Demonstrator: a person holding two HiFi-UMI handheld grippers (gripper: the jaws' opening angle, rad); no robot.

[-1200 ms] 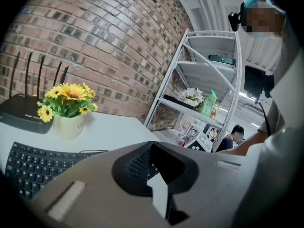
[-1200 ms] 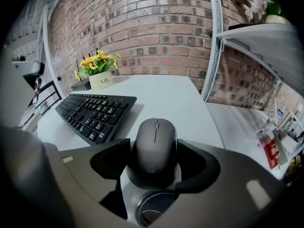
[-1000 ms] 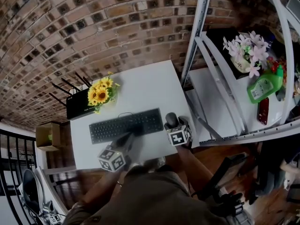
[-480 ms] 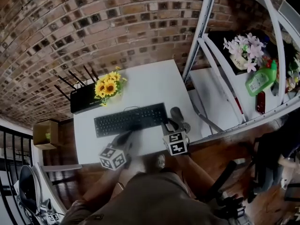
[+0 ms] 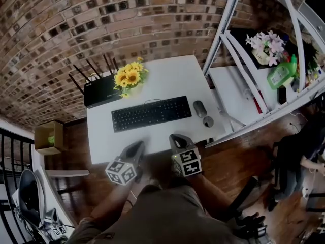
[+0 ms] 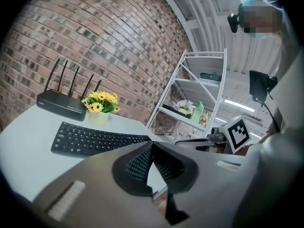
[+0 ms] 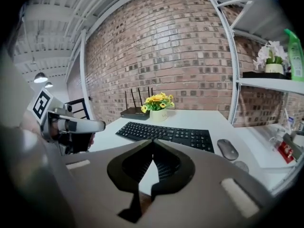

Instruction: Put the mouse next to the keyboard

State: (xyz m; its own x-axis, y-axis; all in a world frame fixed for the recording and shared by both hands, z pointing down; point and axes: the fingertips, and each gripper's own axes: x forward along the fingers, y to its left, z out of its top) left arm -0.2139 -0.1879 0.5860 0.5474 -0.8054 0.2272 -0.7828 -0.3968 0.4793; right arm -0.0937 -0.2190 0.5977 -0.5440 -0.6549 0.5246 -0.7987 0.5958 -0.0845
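The dark grey mouse (image 5: 199,108) lies on the white table (image 5: 167,78), just right of the black keyboard (image 5: 151,113). Nothing touches it. In the right gripper view the mouse (image 7: 228,149) sits beyond the jaws to the right, beside the keyboard (image 7: 166,133). My right gripper (image 5: 176,138) is pulled back to the table's near edge, shut and empty, its jaw tips (image 7: 153,141) meeting. My left gripper (image 5: 136,146) hovers beside it at the near edge, also shut with nothing in it (image 6: 149,144).
A small round grey disc (image 5: 208,121) lies just in front of the mouse. A black router (image 5: 101,90) and a pot of sunflowers (image 5: 129,77) stand behind the keyboard. A white shelf unit (image 5: 244,50) with flowers and a green bottle (image 5: 281,75) stands at right.
My right gripper let go of the mouse, drew back toward me and closed its jaws. The mouse stays beside the keyboard. The left gripper barely moved.
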